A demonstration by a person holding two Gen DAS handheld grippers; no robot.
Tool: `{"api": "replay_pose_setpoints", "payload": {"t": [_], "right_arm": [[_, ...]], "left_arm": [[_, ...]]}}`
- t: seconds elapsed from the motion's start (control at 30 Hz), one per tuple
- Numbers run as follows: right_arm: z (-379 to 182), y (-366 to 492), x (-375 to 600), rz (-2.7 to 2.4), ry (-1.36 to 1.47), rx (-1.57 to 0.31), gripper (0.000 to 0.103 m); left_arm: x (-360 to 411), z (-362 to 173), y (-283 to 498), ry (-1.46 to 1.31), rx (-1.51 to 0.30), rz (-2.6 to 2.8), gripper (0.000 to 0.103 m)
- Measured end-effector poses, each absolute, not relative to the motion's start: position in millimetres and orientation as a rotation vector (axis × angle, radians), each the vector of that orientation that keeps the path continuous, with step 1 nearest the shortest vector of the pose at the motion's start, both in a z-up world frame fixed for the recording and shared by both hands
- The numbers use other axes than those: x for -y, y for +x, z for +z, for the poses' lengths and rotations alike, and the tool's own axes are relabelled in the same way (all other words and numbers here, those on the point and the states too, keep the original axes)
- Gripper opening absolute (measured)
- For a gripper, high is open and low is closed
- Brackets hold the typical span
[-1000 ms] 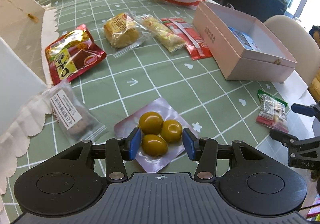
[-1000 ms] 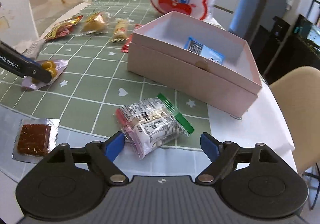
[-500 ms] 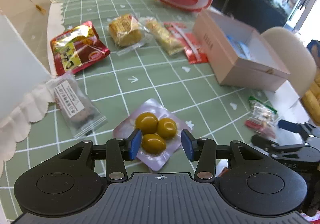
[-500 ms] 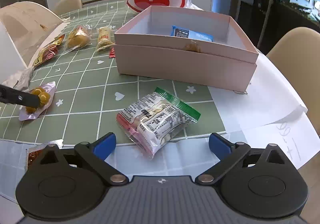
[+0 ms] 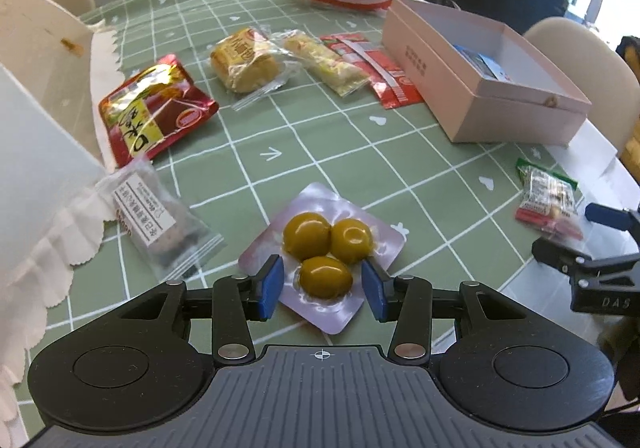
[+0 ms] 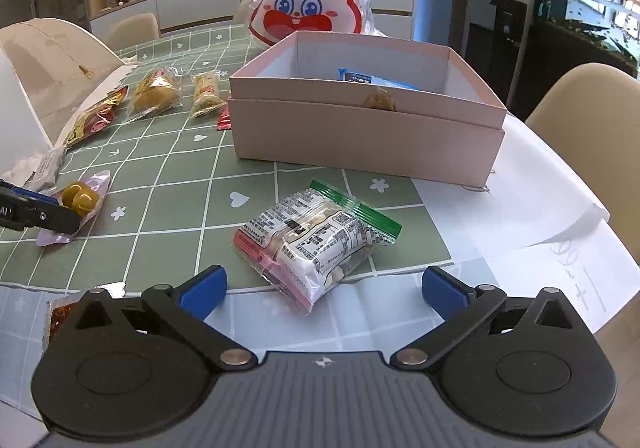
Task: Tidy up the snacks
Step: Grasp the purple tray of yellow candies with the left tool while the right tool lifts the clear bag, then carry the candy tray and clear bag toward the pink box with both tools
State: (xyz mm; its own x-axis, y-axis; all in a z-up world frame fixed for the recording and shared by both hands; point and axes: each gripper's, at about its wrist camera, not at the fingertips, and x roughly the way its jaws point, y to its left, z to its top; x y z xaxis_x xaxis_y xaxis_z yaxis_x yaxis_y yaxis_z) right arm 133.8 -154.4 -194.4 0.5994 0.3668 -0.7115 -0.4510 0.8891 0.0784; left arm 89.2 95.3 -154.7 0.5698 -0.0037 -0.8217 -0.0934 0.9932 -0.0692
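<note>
Tablecloth point(image 6: 168, 208) edge (nut packet point(image 6: 316, 240) overhanging)

On the table point(image 6: 180, 184), the box point(image 6: 360, 136) sits at twelve o'clock from the nut packet point(image 6: 316, 244), the olive pouch point(image 6: 76, 204) at nine (one packet point(image 6: 376, 79) lies inside the box).

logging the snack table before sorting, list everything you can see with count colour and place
vacuum pack of olive-green balls: 1, lilac, between left fingers
clear nut packet: 1, green-topped, before right gripper
pink cardboard box: 1, table right
blue packet: 1, inside box
red foil bag: 1, left
yellow cake packs: 2, centre back
rabbit-face bag: 1, red-white, behind box
left gripper: open
right gripper: open
</note>
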Motion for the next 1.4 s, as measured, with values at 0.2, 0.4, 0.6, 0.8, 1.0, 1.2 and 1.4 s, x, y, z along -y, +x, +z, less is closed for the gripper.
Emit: {"api": "replay_pose_setpoints", "payload": {"t": [0.2,0.4,0.6,0.8,1.0,1.2,1.4], "right_arm": [[-181,143,149,0.537,-0.146,-0.899,0.094],[-179,142,152,0.43,-0.294,-0.851,0.094],[-165,138,178,0.359,-0.331,-0.759,0.094],[-162,172,156,0.487,-0.117,-0.843,0.094],[-172,182,143,0.474,-0.148,-0.926,0.055],[-148,155,157,0.533,-0.148,-0.891,0.054],[-119,132,191,0.547,-0.149,-0.847,0.053]], "left_arm": [[-90,-156,81,-0.081,-0.942,0.075,0.042],[-92,-155,79,-0.114,-0.946,0.082,0.042],[-92,-155,80,-0.125,-0.951,0.095,0.042],[-91,-155,79,-0.123,-0.948,0.091,0.042],[-90,-157,73,-0.093,-0.906,0.057,0.035],[-75,-153,63,-0.027,-0.881,0.045,0.034],[-47,-122,42,-0.038,-0.816,-0.099,0.033]]}}
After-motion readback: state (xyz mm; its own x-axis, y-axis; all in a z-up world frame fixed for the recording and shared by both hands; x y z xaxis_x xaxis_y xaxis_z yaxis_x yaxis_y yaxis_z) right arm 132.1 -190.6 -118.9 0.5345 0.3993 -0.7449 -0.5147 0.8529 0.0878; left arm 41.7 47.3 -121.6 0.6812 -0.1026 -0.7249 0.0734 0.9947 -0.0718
